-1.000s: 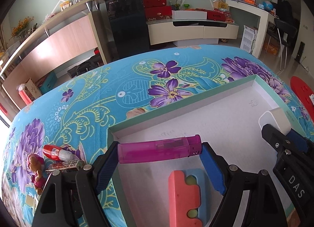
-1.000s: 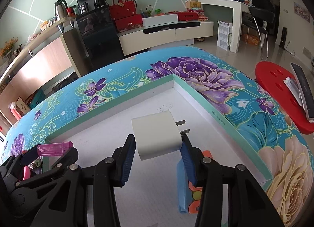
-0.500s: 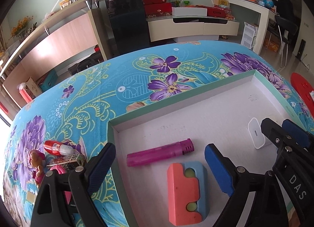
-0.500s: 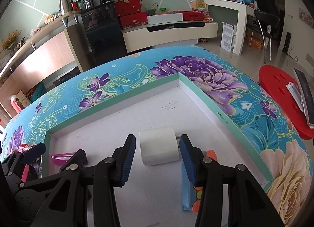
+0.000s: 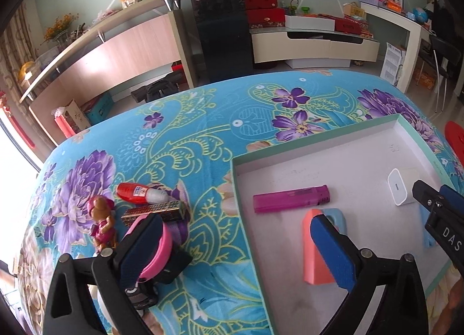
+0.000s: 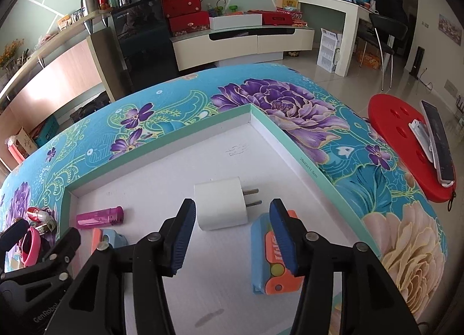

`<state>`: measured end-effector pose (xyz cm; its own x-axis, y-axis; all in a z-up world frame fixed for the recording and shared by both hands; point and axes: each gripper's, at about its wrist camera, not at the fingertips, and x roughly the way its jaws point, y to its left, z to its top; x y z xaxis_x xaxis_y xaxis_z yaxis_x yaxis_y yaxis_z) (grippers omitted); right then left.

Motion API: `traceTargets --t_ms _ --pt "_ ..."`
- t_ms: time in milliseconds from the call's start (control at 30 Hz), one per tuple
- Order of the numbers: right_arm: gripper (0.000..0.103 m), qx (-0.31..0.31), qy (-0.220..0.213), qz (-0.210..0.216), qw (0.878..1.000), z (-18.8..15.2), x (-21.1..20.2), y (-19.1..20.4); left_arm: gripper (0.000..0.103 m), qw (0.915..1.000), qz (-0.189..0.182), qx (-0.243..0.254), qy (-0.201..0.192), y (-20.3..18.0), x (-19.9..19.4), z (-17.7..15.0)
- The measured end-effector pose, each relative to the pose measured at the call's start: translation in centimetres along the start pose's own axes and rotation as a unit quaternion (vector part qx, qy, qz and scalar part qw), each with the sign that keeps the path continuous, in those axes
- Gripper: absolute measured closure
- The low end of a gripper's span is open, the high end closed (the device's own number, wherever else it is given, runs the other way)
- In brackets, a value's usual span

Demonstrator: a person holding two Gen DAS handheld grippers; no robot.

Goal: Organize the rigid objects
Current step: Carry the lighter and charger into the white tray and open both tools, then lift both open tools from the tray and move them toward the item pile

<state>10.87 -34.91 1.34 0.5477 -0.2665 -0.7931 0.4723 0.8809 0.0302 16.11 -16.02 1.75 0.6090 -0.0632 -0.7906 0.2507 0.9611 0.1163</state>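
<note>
Lighter [image 5: 291, 198] flat in tray [image 5: 316, 138], at 12 o'clock from left gripper [image 5: 236, 252], clear of both fingers. Jaws spread wide, just been opening, nothing pinched. Charger [image 6: 221, 203] on tray floor at 12 o'clock from right gripper [image 6: 232, 220], just past the fingertips, prongs toward 3 o'clock. Jaws apart, just been opening, off the charger.

The left claw [image 5: 235, 251] has just been opening, nothing between its pads. The pink lighter [image 5: 291, 198] lies in the shallow box [image 5: 252, 248].
</note>
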Motion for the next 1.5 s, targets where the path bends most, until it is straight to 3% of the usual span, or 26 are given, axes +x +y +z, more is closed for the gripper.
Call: traceTargets --t_ms 167,233,367,400,433,500,1000,1333,1500 --pt "0.044 -0.009 0.019 -0.01 1.0 -0.5 0.0 0.8 0.0 0.9997 0.012 -0.02 0.006 2.4 -0.5 -1.1" --pt "0.032 -0.013 0.022 -0.008 1.0 -0.7 -0.2 1.2 0.0 0.9994 0.017 -0.027 0.01 3.1 -0.5 -1.4" --pt "0.032 -0.023 0.025 -0.006 0.999 -1.0 -0.6 2.2 0.0 0.999 0.022 -0.037 0.015 4.2 -0.7 -1.9" --pt "0.029 -0.026 0.025 -0.005 0.999 -1.1 -0.6 2.4 0.0 0.9989 0.023 -0.037 0.015 4.4 -0.8 -2.0" --pt "0.018 -0.03 0.026 -0.005 0.999 -1.2 -0.6 2.7 0.0 0.9989 0.025 -0.038 0.014 4.6 -0.9 -2.0" --pt "0.012 -0.038 0.025 -0.001 0.999 -1.4 -0.7 3.2 0.0 0.9987 0.026 -0.041 0.013 5.0 -1.0 -2.1" --pt "0.011 -0.064 0.019 0.019 0.998 -1.8 -1.8 6.7 0.0 0.9946 0.048 -0.091 0.008 10.4 -2.8 -3.9" --pt "0.011 -0.088 0.018 0.077 0.993 -2.6 -3.3 11.0 0.0 0.9842 0.087 -0.154 0.004 16.2 -4.3 -5.8" --pt "0.011 -0.116 0.016 0.081 0.99 -3.4 -3.5 13.1 0.0 0.9769 0.104 -0.186 -0.002 18.9 -5.1 -6.8"
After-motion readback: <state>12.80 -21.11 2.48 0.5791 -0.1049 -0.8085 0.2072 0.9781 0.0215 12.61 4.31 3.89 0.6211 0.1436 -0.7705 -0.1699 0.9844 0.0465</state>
